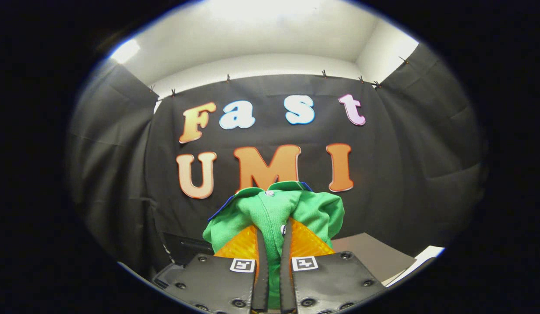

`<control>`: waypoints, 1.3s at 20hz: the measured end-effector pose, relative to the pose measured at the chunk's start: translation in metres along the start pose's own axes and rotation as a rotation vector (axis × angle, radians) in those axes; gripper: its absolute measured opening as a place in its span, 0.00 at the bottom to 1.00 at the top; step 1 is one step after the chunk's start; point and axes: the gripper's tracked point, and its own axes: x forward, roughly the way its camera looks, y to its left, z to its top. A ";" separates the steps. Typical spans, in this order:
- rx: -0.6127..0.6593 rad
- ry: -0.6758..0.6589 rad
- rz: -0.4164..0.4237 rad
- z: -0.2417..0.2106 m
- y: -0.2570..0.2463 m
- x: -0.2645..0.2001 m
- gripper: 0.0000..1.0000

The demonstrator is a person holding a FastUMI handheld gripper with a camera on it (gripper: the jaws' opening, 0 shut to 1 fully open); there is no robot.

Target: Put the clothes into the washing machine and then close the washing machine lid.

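Gripper view shows our tongs pinching a fold of the green shirt, lifted off the desk so we can carry it toward the washing machine.

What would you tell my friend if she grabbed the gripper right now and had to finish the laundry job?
Gripper: shut on the green shirt, with cloth pinched between both fingers and bunched ahead of them.
Where things are: the shirt is lifted in front of the black cloth wall. A flat grey surface lies lower down, beyond the fingers.
Done: shirt picked up.
Left: put it into the washing machine, let go, then close the lid.
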 end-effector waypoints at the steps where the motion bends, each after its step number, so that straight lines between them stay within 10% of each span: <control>1: 0.026 -0.011 0.024 0.016 0.027 -0.011 0.18; 11: 0.106 -0.061 0.206 0.021 0.213 0.017 0.17; 26: 0.143 0.298 0.109 -0.238 0.298 0.088 0.18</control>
